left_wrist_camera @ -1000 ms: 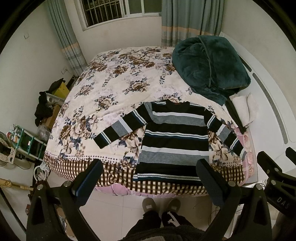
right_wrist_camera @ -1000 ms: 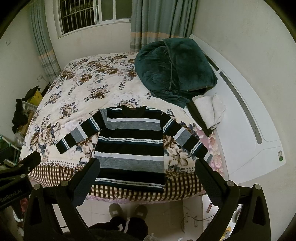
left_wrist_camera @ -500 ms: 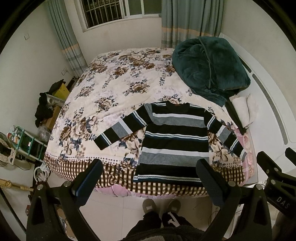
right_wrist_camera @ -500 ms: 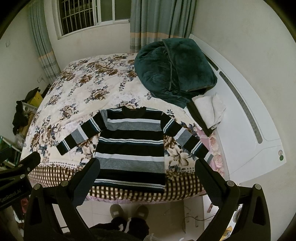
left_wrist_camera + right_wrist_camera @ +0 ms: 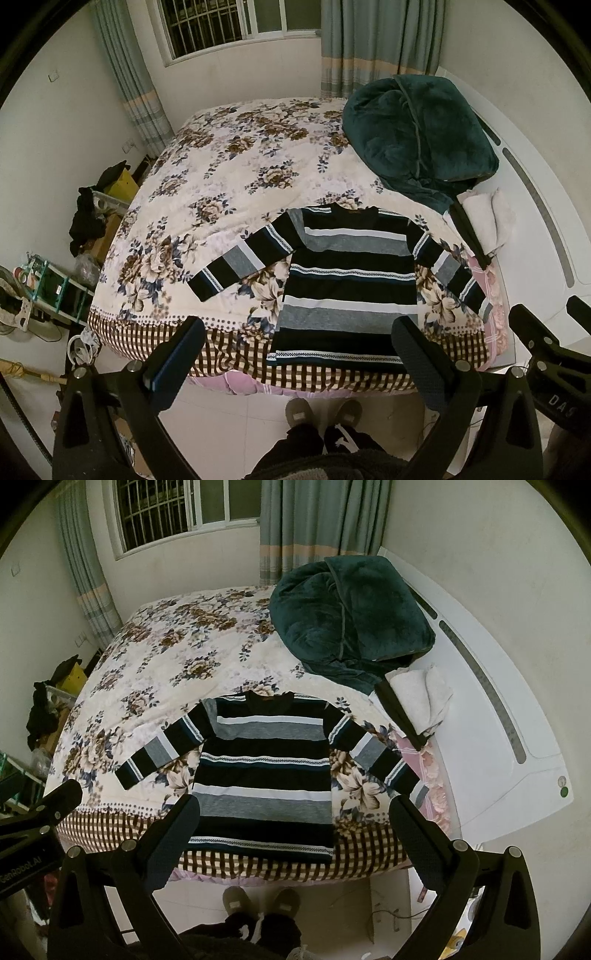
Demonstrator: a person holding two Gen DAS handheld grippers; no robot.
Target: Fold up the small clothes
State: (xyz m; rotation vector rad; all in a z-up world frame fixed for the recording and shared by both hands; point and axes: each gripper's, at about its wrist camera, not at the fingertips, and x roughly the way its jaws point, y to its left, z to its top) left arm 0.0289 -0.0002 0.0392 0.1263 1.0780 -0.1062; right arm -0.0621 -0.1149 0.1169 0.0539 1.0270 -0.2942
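A striped sweater [image 5: 347, 291] [image 5: 264, 771] lies flat and face up on the bed [image 5: 229, 192] [image 5: 159, 657], near the edge closest to the person. Its long axis runs from the hem, which lies over the checked border of the floral bedspread [image 5: 207, 221] at that near edge, up to the neckline, which points toward the far wall with the window [image 5: 225, 26]. Both sleeves are spread out and slant down and away from the shoulders: one reaches left across the flowers, the other reaches right, its cuff ending at the pink sheet [image 5: 495, 306] by the bed's right edge.

To the left of the sweater and beyond its collar the bedspread lies bare and wide. To the right the room is tight: a folded white cloth [image 5: 487, 218] [image 5: 421, 698] with a dark strip along it sits just beyond the right sleeve, and a bulky dark green blanket [image 5: 417, 136] [image 5: 351, 620] is heaped behind it, near the white headboard [image 5: 491, 709].

The left gripper [image 5: 295, 350] and the right gripper [image 5: 291, 830] both hang above the floor in front of the bed, clear of the sweater. The jaws of each stand wide apart with nothing between them and touch nothing. The person's slippered feet [image 5: 321, 413] [image 5: 258, 901] stand on the tiles just before the bed.
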